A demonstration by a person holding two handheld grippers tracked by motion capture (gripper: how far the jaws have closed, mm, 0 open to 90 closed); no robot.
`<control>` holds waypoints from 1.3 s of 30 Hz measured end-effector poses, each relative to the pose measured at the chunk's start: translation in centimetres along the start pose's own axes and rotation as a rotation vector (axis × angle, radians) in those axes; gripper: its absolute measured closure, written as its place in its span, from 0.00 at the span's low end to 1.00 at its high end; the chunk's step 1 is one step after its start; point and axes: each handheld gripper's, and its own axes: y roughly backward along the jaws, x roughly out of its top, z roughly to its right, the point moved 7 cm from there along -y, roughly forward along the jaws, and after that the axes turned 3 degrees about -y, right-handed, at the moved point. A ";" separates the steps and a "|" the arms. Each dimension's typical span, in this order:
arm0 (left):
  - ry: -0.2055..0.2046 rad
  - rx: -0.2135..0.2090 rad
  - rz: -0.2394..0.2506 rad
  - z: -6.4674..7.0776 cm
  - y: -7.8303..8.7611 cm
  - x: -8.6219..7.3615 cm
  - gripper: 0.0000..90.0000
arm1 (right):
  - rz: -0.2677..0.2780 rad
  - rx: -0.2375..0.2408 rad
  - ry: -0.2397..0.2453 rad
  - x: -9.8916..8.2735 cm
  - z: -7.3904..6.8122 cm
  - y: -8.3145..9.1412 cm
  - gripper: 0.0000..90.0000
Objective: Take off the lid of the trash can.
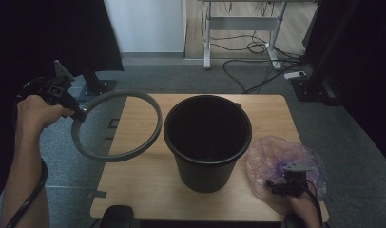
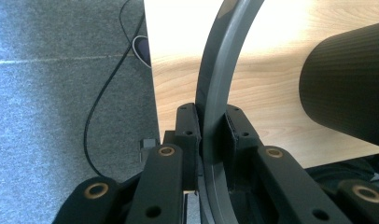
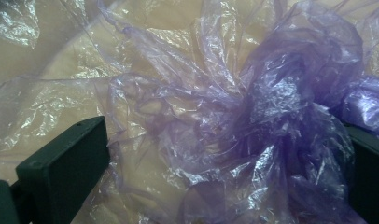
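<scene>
While the left hand-held gripper [image 1: 77, 113] clamps the thin grey ring [image 1: 116, 126] at its rim, the ring hangs tilted over the table [image 1: 148, 190] at the left edge, just beside the black ribbed bucket [image 1: 207, 142]. Right hand-held gripper [image 1: 287, 186] stands wide around crumpled purple plastic bag [image 1: 276, 154], near the right edge.

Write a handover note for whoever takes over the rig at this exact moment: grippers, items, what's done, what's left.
Left gripper: shut on the grey ring, held off the bin, partly past the table's left edge.
Right gripper: open, jaws either side of the crumpled purple bag, which lies on the table right of the black bin.
Done: ring lifted clear.
Left, probably: grip the bag, line the bin, refit the ring.
</scene>
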 end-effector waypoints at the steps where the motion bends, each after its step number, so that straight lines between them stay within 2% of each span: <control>1: 0.001 0.003 0.001 -0.1 -0.3 0.1 0.87 | 0.000 -0.001 0.000 0.0 0.0 0.0 0.00; 9: 0.000 -0.009 -0.012 -0.1 -3.0 0.6 0.87 | 0.000 -0.001 0.000 0.0 0.0 0.0 0.00; 19: -0.007 -0.044 -0.025 -0.3 -6.6 1.2 0.87 | 0.000 -0.001 0.000 0.0 0.0 0.0 0.00; 25: -0.009 -0.038 -0.025 -0.4 -8.2 1.4 0.86 | 0.000 0.000 0.000 0.0 0.0 0.0 0.00; 29: -0.010 -0.048 -0.032 -0.4 -10.0 1.5 0.86 | 0.000 -0.001 0.000 0.0 0.0 0.0 0.00; 39: -0.017 -0.021 -0.051 -0.5 -13.8 1.5 0.86 | 0.000 -0.001 0.000 0.0 0.0 0.0 0.00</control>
